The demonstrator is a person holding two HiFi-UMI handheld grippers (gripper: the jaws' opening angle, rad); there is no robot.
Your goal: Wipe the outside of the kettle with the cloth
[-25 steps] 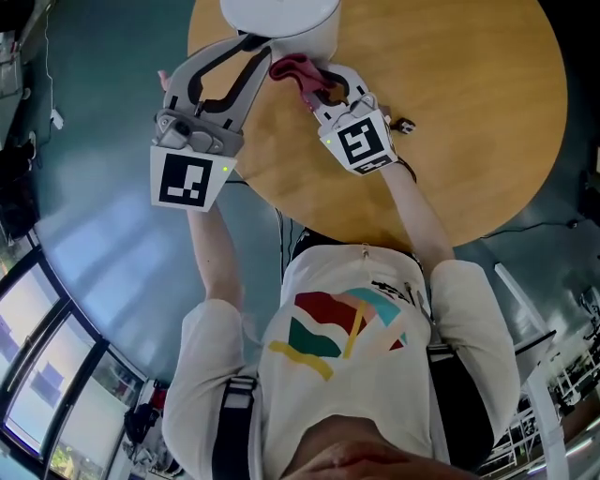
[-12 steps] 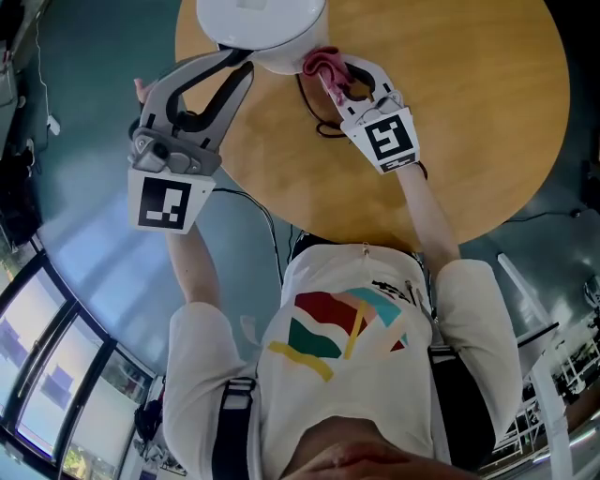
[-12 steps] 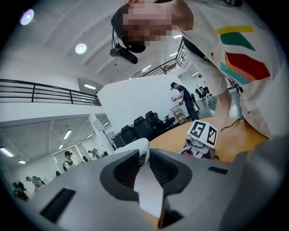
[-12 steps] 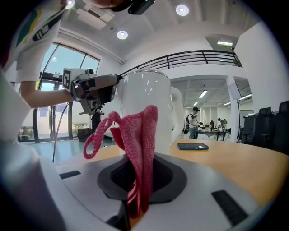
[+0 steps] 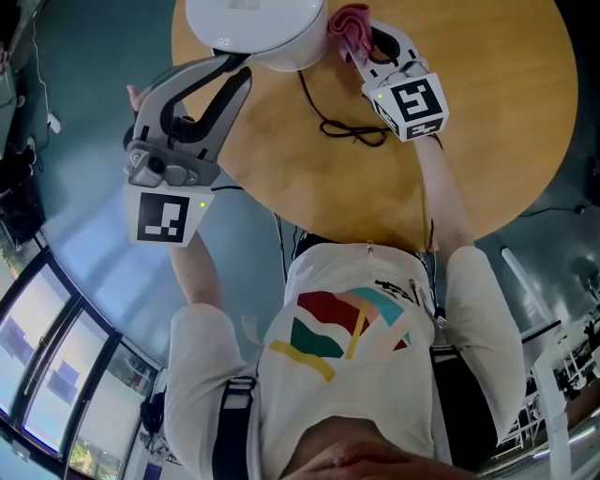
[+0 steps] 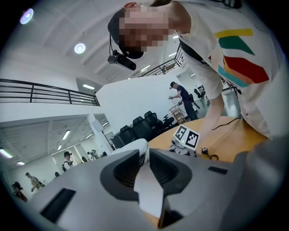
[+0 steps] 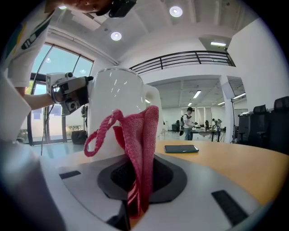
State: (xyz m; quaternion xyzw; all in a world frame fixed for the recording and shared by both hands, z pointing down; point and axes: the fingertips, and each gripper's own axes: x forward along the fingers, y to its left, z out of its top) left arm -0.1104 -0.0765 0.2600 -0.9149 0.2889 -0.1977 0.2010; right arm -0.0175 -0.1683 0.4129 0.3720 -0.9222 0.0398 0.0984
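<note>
White kettle (image 5: 258, 23), pink cloth (image 5: 349, 21) just beside

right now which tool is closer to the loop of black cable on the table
Right. The right tool, holding the cloth at the kettle, is just above the cable loop in the head view; the left tool, on the kettle handle, is farther off to its left.

The kettle (image 5: 258, 28) is plain white. The cloth (image 5: 349, 23) is a pinkish-red ribbed knit. The table (image 5: 487, 112) is honey-coloured wood, the cable (image 5: 342, 127) on it black, the phone (image 7: 181, 148) black too. The left claw (image 5: 234, 67) is mid grey and the right claw (image 5: 364, 39) paler. Their marker cubes, left (image 5: 169, 217) and right (image 5: 412, 101), show black squares on white. The person's shirt (image 5: 356, 375) is white with red, green, yellow and teal stripes. The floor (image 5: 112, 234) is teal.
</note>
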